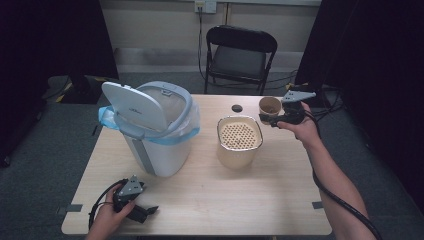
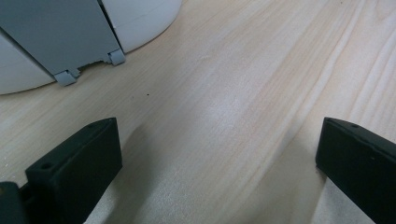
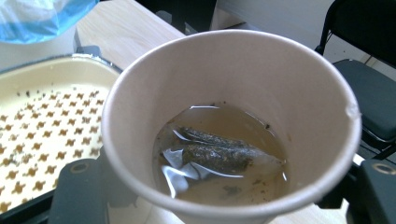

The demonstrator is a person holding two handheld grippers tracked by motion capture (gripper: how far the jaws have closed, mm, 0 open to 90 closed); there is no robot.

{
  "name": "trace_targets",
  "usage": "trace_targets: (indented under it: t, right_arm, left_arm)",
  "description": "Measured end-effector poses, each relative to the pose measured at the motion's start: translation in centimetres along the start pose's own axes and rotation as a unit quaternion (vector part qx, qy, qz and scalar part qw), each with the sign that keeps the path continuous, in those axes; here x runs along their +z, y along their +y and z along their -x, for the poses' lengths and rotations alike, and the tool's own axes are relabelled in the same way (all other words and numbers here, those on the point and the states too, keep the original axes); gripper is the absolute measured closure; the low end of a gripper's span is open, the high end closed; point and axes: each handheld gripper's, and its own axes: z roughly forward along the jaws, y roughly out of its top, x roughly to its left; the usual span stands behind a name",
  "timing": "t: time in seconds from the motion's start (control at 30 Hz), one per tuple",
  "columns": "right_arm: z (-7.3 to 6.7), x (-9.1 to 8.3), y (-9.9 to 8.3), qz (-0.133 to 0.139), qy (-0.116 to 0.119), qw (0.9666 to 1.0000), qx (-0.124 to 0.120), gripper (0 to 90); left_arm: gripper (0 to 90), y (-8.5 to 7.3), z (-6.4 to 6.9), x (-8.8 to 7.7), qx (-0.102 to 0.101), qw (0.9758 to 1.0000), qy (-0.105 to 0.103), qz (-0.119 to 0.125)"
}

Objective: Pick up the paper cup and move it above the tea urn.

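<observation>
— Nearest my camera is the near edge of the table (image 1: 210, 210), and my left gripper (image 1: 142, 212) lies low on it close to that edge, jaws spread wide with bare wood between them. What's the biggest thing out there?

— After the table itself, the white bin (image 1: 155, 140), lid (image 1: 134, 106) tipped up and a blue liner (image 1: 187, 131) folded over its rim. Its base (image 2: 84, 37) sits just ahead of your left gripper, with an open strip of board between.

— Then the cream strainer tub (image 1: 239, 142), standing right of the bin with a clear lane of wood between the two. I've wide room on the near half of the board.

— And your right side?

— My right gripper (image 1: 272, 119) is clamped around a paper cup (image 1: 270, 107), held upright just past the tub's far right corner, near the table's far edge. Looking along the jaws, the cup (image 3: 224, 121) has brownish liquid with a tea bag (image 3: 219, 156) lying in it, and the tub's perforated insert (image 3: 42, 140) is just beside it.

— Smallest?

— A dark round disc (image 1: 237, 108) on the wood left of the cup.
</observation>
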Motion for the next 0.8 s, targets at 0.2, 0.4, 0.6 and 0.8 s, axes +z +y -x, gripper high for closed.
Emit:
trace_targets:
  t: [0.2,0.4,0.6,0.8]
  right_arm:
    - [-0.3,0.5,0.9,-0.004,-0.005,0.9998,-0.02,27.4]
    - [-0.5,0.7,1.8,-0.008,-0.013,0.9991,-0.04,27.4]
    - [-0.8,0.7,2.6,-0.003,-0.024,0.9982,-0.056,27.4]
    - [-1.4,0.7,2.9,0.004,-0.036,0.9963,-0.078,27.6]
  left_arm:
    - [0.0,0.0,0.0,0.0,0.001,1.0,0.001,-0.001]
    - [0.0,0.0,0.0,0.0,0.001,1.0,0.001,-0.001]
    - [0.0,0.0,0.0,0.0,0.001,1.0,0.001,-0.001]
    - [0.0,0.0,0.0,0.0,0.001,1.0,0.001,-0.001]
